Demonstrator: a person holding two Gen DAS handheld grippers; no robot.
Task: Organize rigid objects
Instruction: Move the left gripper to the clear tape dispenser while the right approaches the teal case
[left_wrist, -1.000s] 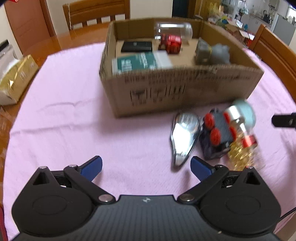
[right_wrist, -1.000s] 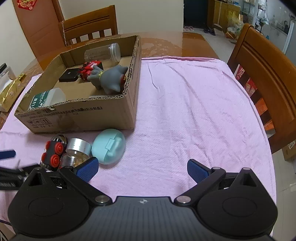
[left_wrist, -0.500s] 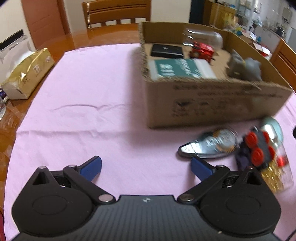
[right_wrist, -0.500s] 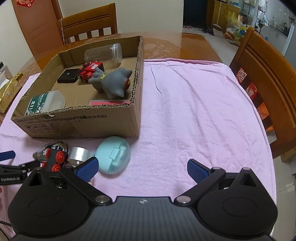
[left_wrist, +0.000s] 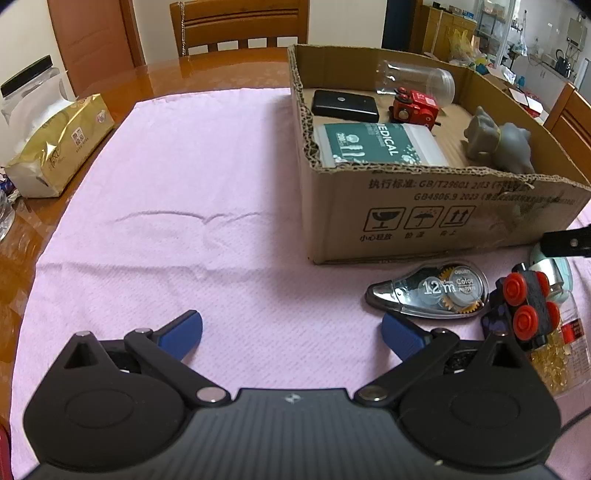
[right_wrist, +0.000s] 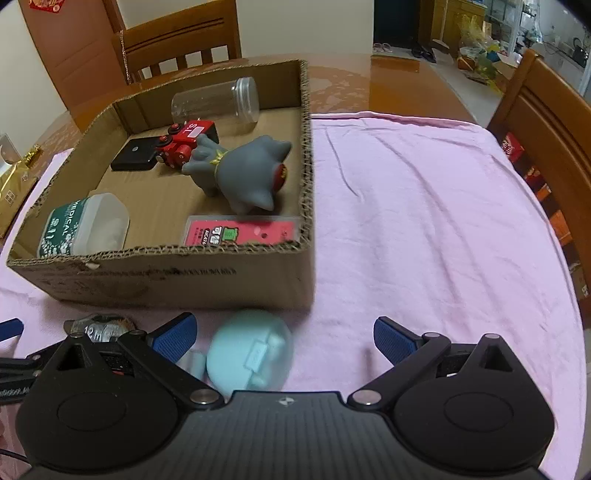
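Observation:
A cardboard box (left_wrist: 436, 214) (right_wrist: 184, 277) sits on the pink cloth and holds a grey toy figure (right_wrist: 243, 173), a red toy car (right_wrist: 188, 142), a clear jar (right_wrist: 216, 99), a black case (left_wrist: 345, 105), a green-labelled tub (left_wrist: 373, 144) and a pink card (right_wrist: 240, 232). In front of the box lie a correction tape (left_wrist: 432, 291), a dark toy with red wheels (left_wrist: 524, 310), a bottle of yellow capsules (left_wrist: 561, 354) and a light-blue round case (right_wrist: 251, 354). My left gripper (left_wrist: 291, 332) is open and empty, left of the tape. My right gripper (right_wrist: 284, 336) is open, with the blue case between its fingers.
A gold tissue pack (left_wrist: 55, 147) and a clear container (left_wrist: 29, 92) stand at the table's left edge. Wooden chairs stand behind the table (left_wrist: 240, 26) and at the right (right_wrist: 546, 122). The pink cloth (right_wrist: 443, 221) stretches right of the box.
My left gripper has swung left, so the box and loose items now sit further right in its view. My right gripper has moved forward and left over the blue case.

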